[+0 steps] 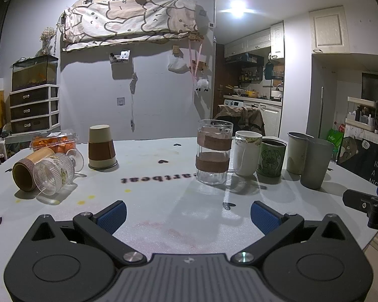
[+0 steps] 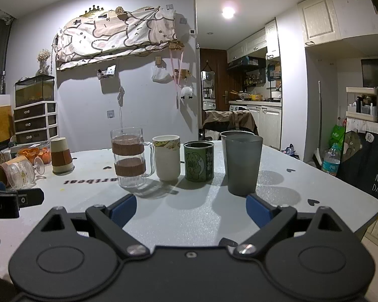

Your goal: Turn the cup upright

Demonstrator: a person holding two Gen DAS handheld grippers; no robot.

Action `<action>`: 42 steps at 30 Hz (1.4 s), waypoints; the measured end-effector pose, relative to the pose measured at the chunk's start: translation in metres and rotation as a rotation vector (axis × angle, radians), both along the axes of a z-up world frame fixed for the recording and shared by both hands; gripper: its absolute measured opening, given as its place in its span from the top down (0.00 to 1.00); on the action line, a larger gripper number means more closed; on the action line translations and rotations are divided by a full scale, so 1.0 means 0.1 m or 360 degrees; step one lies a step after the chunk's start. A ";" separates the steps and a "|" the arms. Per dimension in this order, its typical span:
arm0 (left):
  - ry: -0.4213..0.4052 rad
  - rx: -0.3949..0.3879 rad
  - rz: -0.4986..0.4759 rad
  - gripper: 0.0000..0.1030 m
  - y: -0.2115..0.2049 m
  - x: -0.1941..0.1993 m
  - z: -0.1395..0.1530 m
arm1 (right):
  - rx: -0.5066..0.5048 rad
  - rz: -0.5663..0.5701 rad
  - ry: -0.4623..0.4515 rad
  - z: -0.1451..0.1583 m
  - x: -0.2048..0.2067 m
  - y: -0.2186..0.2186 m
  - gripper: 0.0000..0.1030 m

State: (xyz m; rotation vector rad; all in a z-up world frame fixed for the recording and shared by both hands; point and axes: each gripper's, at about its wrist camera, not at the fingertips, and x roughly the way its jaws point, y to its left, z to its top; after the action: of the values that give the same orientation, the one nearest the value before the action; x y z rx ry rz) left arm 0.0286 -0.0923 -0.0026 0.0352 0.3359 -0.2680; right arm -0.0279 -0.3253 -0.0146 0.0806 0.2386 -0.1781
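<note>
Beige paper cup (image 1: 102, 147) with a brown sleeve, standing upside down on the table (image 1: 163, 201), rim down, well left of the glass mug (image 1: 214, 152). Further left, a bamboo cup (image 1: 27, 172) and a ribbed glass goblet (image 1: 59, 172) lying on their sides, touching. Left gripper (image 1: 188, 215) spread wide, holding nothing. Right gripper (image 2: 191, 210) likewise spread and empty, just before the grey tumbler (image 2: 242, 164).

On the bench (image 1: 163, 216), a row of upright cups stands right — glass mug (image 1: 214, 152), white mug (image 1: 247, 152), tin (image 1: 272, 159), two tumblers (image 1: 315, 162). Left: an inverted paper cup (image 1: 102, 147) — before it, a goblet (image 1: 56, 172) and bamboo cup (image 1: 27, 172) lying sideways, touching.
</note>
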 end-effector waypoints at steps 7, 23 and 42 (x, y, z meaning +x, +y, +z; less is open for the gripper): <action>0.0002 0.0003 -0.0004 0.00 0.00 0.00 0.00 | 0.0000 -0.0001 0.0000 0.00 0.00 0.00 0.08; 0.0009 0.0003 -0.0007 0.00 0.01 0.00 0.01 | 0.0014 -0.0007 -0.0007 -0.02 0.00 0.04 0.08; 0.0007 0.0004 -0.0008 0.00 0.04 -0.02 0.04 | 0.0017 0.0001 -0.0013 0.01 0.03 0.11 0.08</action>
State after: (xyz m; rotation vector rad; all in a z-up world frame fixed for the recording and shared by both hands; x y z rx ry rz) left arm 0.0270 -0.0887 0.0017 0.0381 0.3406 -0.2723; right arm -0.0248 -0.3147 -0.0131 0.0918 0.2317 -0.1760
